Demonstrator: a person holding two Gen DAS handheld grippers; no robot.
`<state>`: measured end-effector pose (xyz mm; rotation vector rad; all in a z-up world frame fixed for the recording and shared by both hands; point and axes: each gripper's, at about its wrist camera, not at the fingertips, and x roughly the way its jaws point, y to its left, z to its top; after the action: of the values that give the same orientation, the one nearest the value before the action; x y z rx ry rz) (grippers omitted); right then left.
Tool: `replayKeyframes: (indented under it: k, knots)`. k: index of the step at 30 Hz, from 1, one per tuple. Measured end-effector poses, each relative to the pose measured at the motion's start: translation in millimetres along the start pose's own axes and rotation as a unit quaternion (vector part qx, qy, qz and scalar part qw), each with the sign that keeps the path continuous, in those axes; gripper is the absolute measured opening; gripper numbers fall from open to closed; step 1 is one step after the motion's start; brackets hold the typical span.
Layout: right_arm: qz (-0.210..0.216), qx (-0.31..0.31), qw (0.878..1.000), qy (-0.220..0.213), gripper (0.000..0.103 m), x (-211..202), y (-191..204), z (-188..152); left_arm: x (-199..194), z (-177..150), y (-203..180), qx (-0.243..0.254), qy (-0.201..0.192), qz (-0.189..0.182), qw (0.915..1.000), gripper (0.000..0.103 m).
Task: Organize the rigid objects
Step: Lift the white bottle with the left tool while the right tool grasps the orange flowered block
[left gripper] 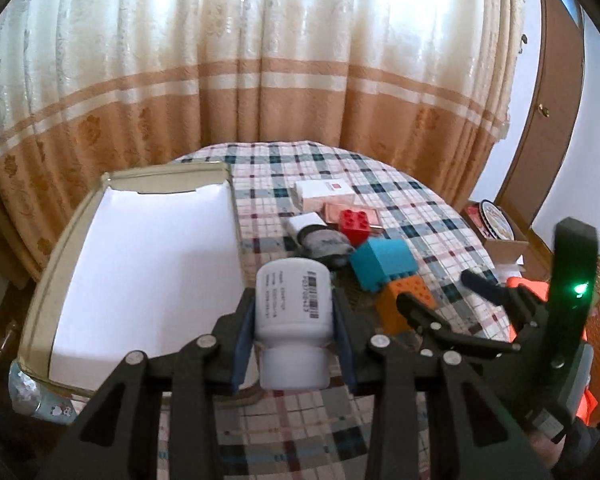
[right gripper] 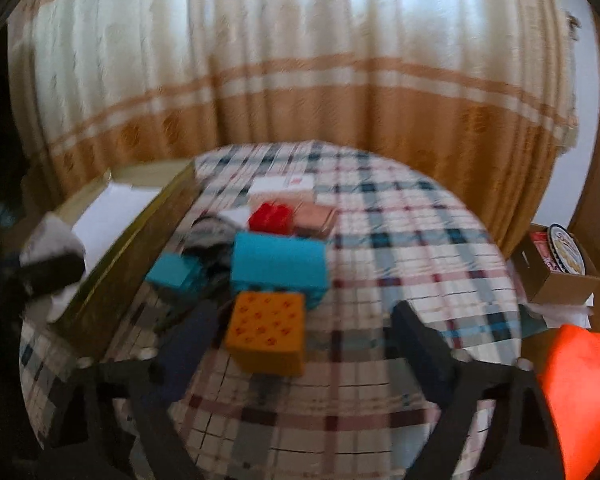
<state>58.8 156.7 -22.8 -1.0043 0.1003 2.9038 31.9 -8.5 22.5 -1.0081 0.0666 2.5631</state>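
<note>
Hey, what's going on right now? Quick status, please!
Left gripper shut on white bottle, beside the open box. Right gripper open, empty, near orange block. Nothing blocking the box.

tray left on table | blocks right of tray | boxes behind blocks

a round table under a plaid checked tablecloth stands before backlit cream curtains with orange-tan bands. a brown wooden door rises at far right beside a pale wall.
</note>
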Motion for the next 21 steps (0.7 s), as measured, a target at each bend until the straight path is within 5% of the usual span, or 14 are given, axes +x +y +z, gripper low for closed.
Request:
replayKeyframes:
  k: [3,9,17,21]
  knots:
    - [0.018,0.012,0.999,0.047,0.079,15.1,1.0,-0.5,4.2,-3.2,5.3,-0.006,0.009,0.001,0.9999,0.035]
    - [0.025,0.009,0.996,0.09,0.044,31.5,4.3,-3.4,7.1,-8.4,10.7,-0.013,0.013,0.004,0.9998,0.035]
    - [0.021,0.019,0.996,0.08,0.043,21.9,1.0,-0.6,4.1,-8.0,22.9,-0.019,0.003,0.02,0.9996,0.035]
    - [0.021,0.0,0.999,0.04,0.043,-1.1,9.9,11.3,-1.7,-3.4,32.4,-0.025,-0.009,0.032,0.9992,0.035]
